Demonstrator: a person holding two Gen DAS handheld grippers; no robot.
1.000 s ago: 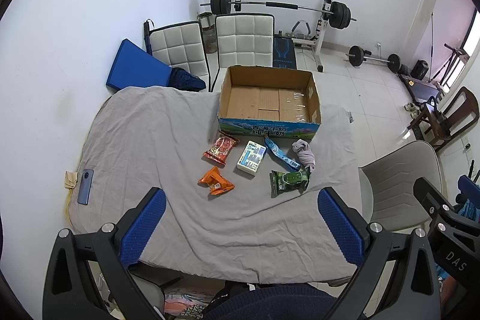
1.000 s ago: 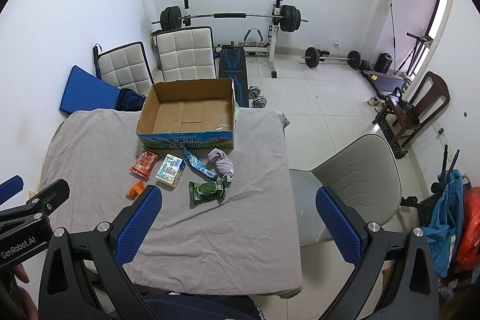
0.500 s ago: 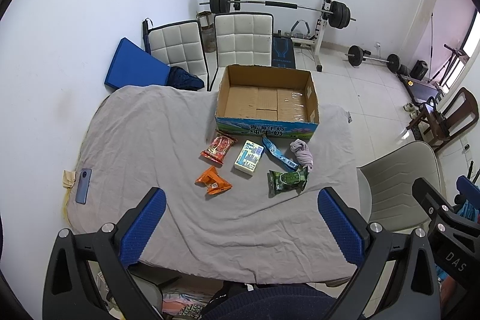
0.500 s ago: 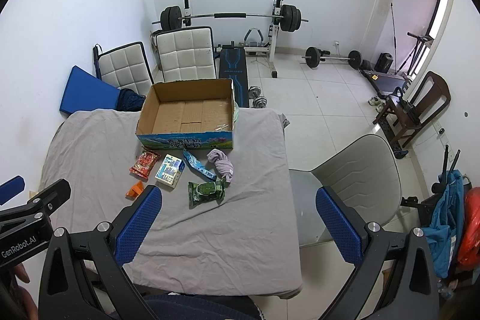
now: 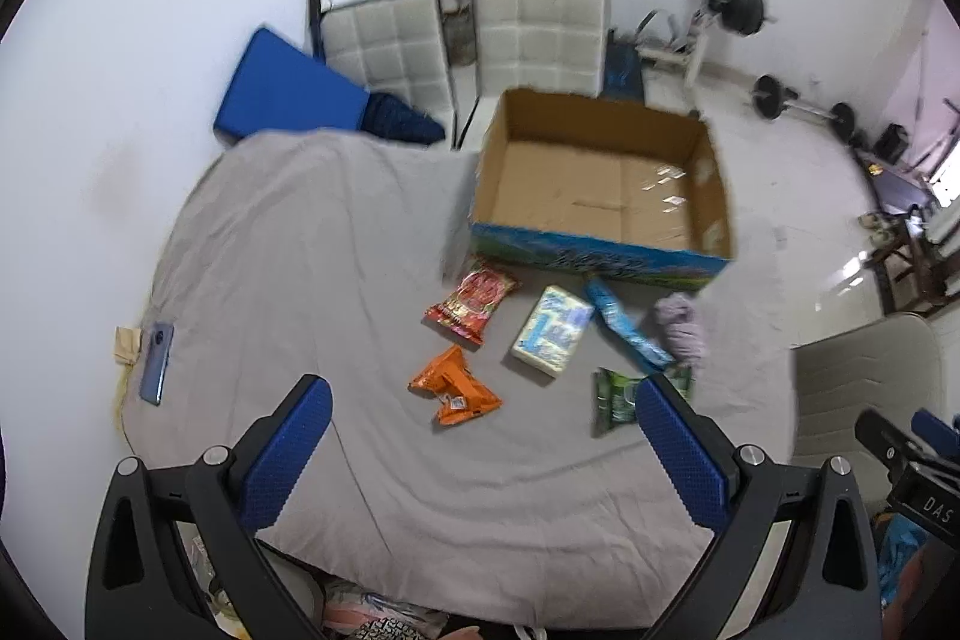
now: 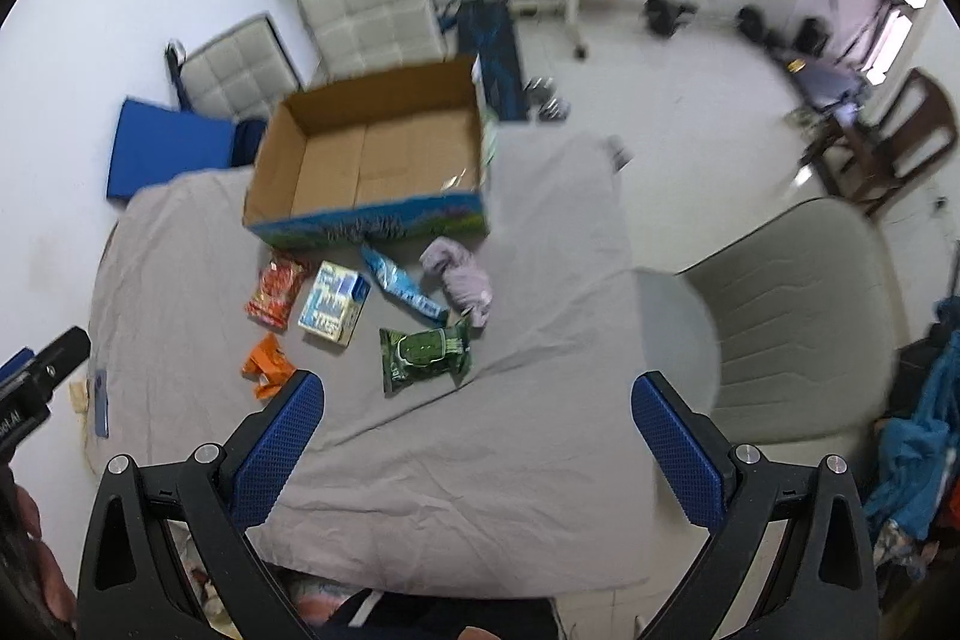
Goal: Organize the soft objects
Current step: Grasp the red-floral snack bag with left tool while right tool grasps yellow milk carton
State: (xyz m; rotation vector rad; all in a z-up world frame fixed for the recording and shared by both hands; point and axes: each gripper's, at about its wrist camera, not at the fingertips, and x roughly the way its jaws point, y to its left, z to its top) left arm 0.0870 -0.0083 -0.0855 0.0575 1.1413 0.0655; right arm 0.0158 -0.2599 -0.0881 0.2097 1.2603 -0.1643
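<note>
On the grey-sheeted surface (image 5: 312, 244), the open cardboard box (image 5: 600, 184) serves as the landmark: it stands at the far side, its brown floor bare, its near wall printed blue and green. Just in front of that printed wall lie the soft things in a loose cluster. Nearest the box's left corner is a red snack packet (image 5: 472, 298). Beside it, toward the box's middle, lies a white and blue tissue pack (image 5: 552, 330). Next comes a long blue wrapper (image 5: 624, 328), one end close against the box wall. Below the box's right corner sits a crumpled lilac cloth (image 5: 681, 325). Farther out from the box than the rest are an orange packet (image 5: 454, 388) and a green wet-wipe pack (image 6: 425, 349), the latter just beyond the wrapper's free end.

Well off to the left of the box, at the surface's edge, a blue phone (image 5: 157, 363) lies flat.

The left hand-held gripper (image 5: 480, 460) hovers over the near part of the surface, blue pads spread wide, nothing between them. The right hand-held gripper (image 6: 477, 451) is likewise wide apart and empty, held above the near edge on the box's right side. Both views are somewhat blurred.
</note>
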